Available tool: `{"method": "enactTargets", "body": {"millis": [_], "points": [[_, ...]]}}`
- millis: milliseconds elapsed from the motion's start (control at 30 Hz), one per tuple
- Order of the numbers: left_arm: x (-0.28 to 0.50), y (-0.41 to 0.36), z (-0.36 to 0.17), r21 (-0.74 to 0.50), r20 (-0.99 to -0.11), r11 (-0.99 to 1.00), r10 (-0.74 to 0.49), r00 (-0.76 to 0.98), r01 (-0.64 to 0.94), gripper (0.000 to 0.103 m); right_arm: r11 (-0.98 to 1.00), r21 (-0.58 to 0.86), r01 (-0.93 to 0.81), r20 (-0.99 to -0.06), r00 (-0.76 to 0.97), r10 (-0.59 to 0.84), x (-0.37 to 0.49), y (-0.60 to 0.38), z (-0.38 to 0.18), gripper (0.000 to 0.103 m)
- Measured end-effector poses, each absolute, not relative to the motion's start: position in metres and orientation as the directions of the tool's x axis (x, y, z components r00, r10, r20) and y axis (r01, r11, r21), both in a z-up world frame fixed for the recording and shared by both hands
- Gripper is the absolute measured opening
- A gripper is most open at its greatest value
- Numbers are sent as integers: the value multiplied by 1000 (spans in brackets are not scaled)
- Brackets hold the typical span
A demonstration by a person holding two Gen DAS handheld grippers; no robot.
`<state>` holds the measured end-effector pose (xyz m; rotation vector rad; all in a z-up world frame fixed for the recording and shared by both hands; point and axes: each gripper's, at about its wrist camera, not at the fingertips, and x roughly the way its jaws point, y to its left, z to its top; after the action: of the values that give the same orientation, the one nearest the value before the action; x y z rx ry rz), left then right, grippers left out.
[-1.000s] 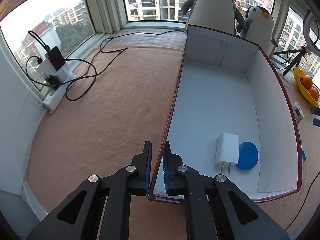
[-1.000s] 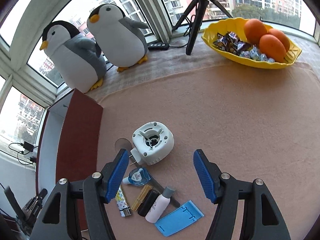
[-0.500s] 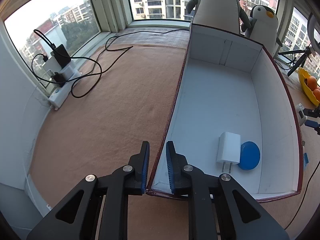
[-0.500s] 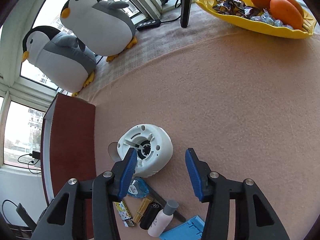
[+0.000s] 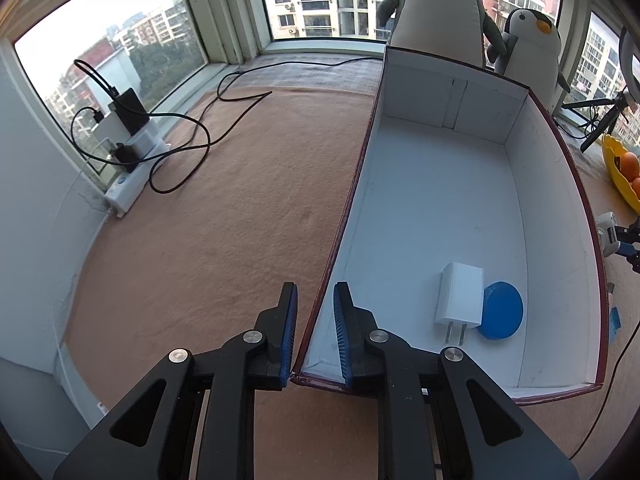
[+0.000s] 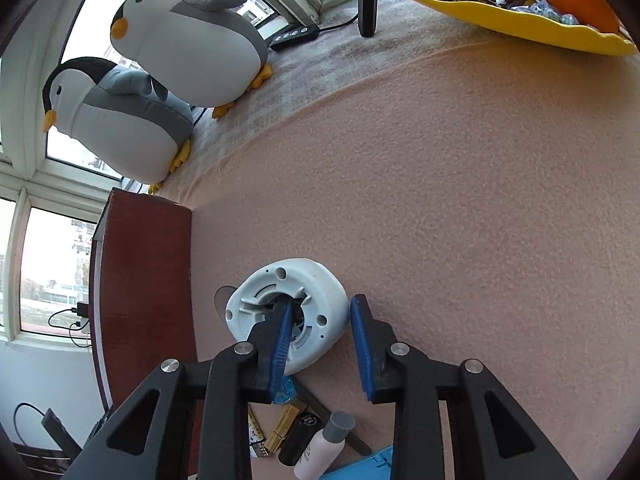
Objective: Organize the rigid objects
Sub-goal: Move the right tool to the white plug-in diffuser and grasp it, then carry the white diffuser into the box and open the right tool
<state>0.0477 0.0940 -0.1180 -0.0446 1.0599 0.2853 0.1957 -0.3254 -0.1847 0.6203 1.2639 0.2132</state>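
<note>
Closing on the round unit's (image 6: 286,314) rim, right gripper (image 6: 320,344) may slip; left gripper (image 5: 316,328) straddles box wall (image 5: 344,220), unclamped.

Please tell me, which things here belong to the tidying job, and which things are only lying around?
Part of the job:
- open box, left gripper at its wall
- white charger and blue disc inside it
- white round device, right gripper closing around it
- small bottle, blue holder

Only lying around:
- penguin toys
- yellow fruit bowl
- power strip
</note>
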Motion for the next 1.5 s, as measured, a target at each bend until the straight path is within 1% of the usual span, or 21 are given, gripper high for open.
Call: {"method": "enactTargets", "body": {"millis": [200,433,733,933,1167,1367,1433,1500], "points": [[48,94,-118,99,-864,962,209,458,-253,17,817,545,188,-815,348,464,186,-331,-176,26],[50,96,-119,87,-864,965,197,463,-248,17,836,530,145,-798,418,434,173,-329,-143,26],[49,100,-121,53,-863,971,162,479,-233,17,879,476,-16,-766,483,424,156,-288,-81,26],[49,101,-122,28,-862,975,135,489,-220,17,891,433,-133,-754,487,440,146,-244,-52,26],[50,104,-124,-3,-860,980,100,501,-201,17,903,354,-242,-762,485,429,131,-192,-33,26],[52,108,-127,-23,-857,983,74,510,-181,17,902,294,-316,-777,471,418,122,-148,-30,26],[52,109,-128,-29,-857,984,66,511,-176,12,897,287,-336,-783,458,422,120,-134,-32,26],[53,111,-128,-35,-855,985,58,515,-170,10,898,265,-352,-792,452,411,117,-121,-35,26]]}}
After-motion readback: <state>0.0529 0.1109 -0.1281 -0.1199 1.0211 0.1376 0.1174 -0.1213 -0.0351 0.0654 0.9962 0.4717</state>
